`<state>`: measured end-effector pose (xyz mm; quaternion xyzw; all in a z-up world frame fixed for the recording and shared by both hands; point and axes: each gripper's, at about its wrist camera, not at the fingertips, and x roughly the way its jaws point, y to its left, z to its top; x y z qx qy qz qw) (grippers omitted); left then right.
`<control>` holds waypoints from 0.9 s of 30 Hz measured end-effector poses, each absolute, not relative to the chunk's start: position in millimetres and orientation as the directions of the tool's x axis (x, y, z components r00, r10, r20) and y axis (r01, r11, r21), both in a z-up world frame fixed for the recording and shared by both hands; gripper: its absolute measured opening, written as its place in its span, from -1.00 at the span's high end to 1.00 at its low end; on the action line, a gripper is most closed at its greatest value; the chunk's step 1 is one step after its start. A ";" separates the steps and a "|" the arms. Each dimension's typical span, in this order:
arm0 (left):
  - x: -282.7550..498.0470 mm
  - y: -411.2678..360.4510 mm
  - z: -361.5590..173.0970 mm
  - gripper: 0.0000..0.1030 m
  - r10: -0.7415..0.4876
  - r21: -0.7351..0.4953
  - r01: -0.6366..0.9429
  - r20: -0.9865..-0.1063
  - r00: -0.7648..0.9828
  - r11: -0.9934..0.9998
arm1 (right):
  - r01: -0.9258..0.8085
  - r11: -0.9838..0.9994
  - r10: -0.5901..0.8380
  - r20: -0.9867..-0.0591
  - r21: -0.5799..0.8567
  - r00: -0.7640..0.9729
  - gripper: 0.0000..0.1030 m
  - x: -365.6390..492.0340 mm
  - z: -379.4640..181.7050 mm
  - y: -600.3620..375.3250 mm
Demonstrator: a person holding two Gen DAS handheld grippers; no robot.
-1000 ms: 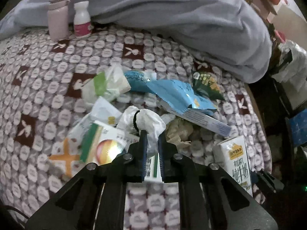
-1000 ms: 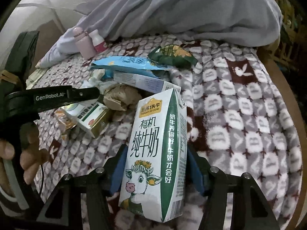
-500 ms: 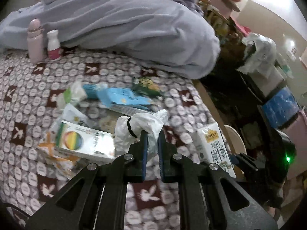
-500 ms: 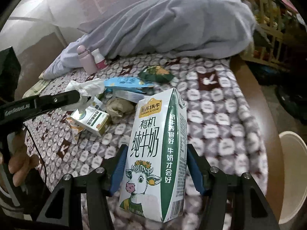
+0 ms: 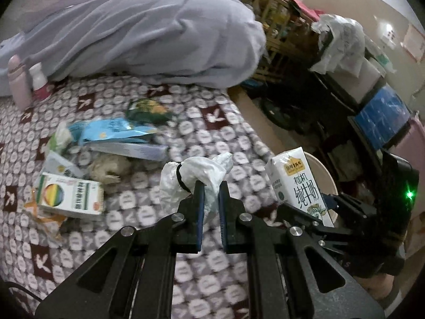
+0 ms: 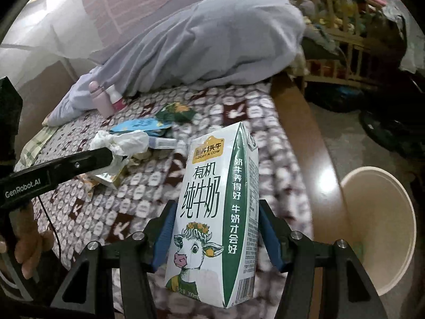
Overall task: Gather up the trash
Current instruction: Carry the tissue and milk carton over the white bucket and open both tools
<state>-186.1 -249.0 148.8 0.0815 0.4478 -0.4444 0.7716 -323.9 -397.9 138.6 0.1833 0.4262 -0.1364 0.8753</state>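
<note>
My left claw (image 5: pixel 211 186) is pinched tight on a crumpled white tissue wad (image 5: pixel 196 178), and my right claw (image 6: pixel 215 228) is clamped around an upright milk carton (image 6: pixel 215 212), both held above the patterned bed (image 5: pixel 225 138). Just right sits the beige bin (image 6: pixel 385 226); farther back, wrappers and boxes (image 5: pixel 117 135) litter the bedspread.

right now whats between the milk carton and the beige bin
Nothing. In the right wrist view, only bed edge and floor show between the milk carton and beige bin.
</note>
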 end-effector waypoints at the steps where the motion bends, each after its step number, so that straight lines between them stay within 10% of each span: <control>1: -189.9 -254.6 149.2 0.85 -0.617 -0.274 0.765 -0.763 0.196 0.582 | 0.403 0.892 -0.090 -0.796 0.202 0.598 -0.13 -327.7 138.8 -401.3; 27: -286.9 -416.1 128.1 0.85 -0.629 -0.349 0.882 -0.773 -0.079 0.317 | 0.696 0.699 -0.253 -0.853 0.165 0.457 -0.13 -436.2 110.1 -525.6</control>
